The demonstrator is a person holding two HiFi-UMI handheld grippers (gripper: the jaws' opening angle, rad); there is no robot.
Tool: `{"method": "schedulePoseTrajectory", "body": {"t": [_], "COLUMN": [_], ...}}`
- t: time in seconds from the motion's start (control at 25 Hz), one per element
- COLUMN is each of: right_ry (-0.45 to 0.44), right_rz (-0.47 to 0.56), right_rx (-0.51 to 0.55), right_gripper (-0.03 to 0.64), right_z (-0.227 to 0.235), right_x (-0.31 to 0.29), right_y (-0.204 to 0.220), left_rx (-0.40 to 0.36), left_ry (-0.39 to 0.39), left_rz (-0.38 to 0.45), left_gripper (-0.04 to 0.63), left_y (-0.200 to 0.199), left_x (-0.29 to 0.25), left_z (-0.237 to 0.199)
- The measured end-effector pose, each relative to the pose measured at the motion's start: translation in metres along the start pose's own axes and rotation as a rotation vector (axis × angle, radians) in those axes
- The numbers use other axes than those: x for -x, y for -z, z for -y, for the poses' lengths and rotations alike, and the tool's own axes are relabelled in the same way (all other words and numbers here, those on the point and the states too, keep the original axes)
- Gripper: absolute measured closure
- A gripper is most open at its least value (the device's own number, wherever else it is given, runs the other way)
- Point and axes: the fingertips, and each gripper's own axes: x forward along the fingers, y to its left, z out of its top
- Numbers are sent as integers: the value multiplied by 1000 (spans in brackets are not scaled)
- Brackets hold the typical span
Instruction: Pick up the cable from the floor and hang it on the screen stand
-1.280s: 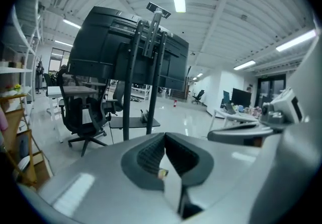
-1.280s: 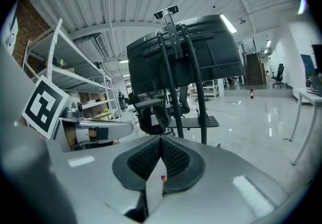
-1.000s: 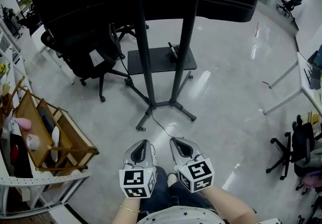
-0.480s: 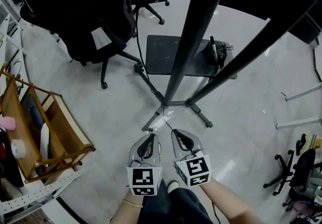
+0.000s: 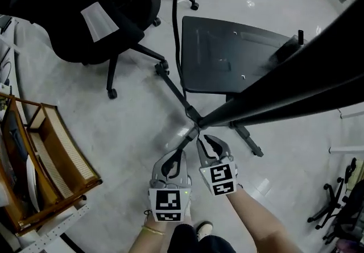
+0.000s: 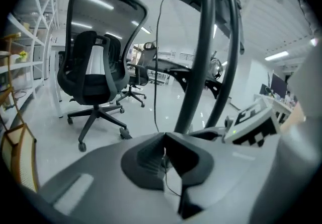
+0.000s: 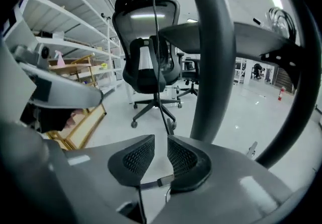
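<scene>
**A:** Nearest first: what do we have in hand?

**B:** Our left gripper [image 5: 176, 158] has its jaws pressed together on the cable [image 6: 168, 180], a thin black wire that drops out beneath the pads. Our right gripper [image 5: 203, 142] is all but closed, with only a narrow slit showing. The cable's plug [image 7: 161, 181] is lodged across the low end of its jaws (it looks clamped, though we judge that from one angle).

**A:** And what has changed?

**B:** We have moved in. A second ago the screen stand [image 5: 284, 101] stood well ahead of us. Now its foot [image 5: 192, 114] sits just beyond both sets of jaw tips, and its poles [image 7: 214, 57] slant right over our hands.

**A:** So the cable is off the floor [image 5: 131, 132]?

**B:** At our end, yes. From the grippers it runs towards the foot, then climbs past the dark shelf [image 5: 227, 58], beside the office chair [image 5: 96, 24].

**A:** Then the pick is done.

**B:** We think so. What remains is raising the slack and draping it over some part of the stand.
</scene>
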Motion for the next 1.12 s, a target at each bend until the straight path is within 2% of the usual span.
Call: {"method": "schedulePoseTrajectory", "body": {"t": [0.16,0.4,0.52,0.56,0.88,1.04,1.12], "right_ry": [40,97,132,137,86,72,59], "right_rz": [-48,-55,-68,-69,-61,-33,-6], "right_rx": [62,105,74,69,37,11,-36], "right_gripper": [535,514,563,592,597,597,598], "right_z": [10,22,25,25,12,5,3], "right_x": [-58,-105,-115,-116,-93,-56,-25], "right_y": [36,49,50,50,47,36,24], "left_rx": [17,54,59,60,50,25,16], "left_ry": [-5,8,9,9,11,17,37], "left_rz": [-3,-14,-24,-27,-31,-27,-26], "left_gripper": [588,588,588,588,588,588,588], "left_y": [25,44,47,48,40,33,23], "left_x": [-34,-51,-51,-51,-50,-41,-28], "left_z": [-23,-34,-39,-41,-39,-25,-10]}}
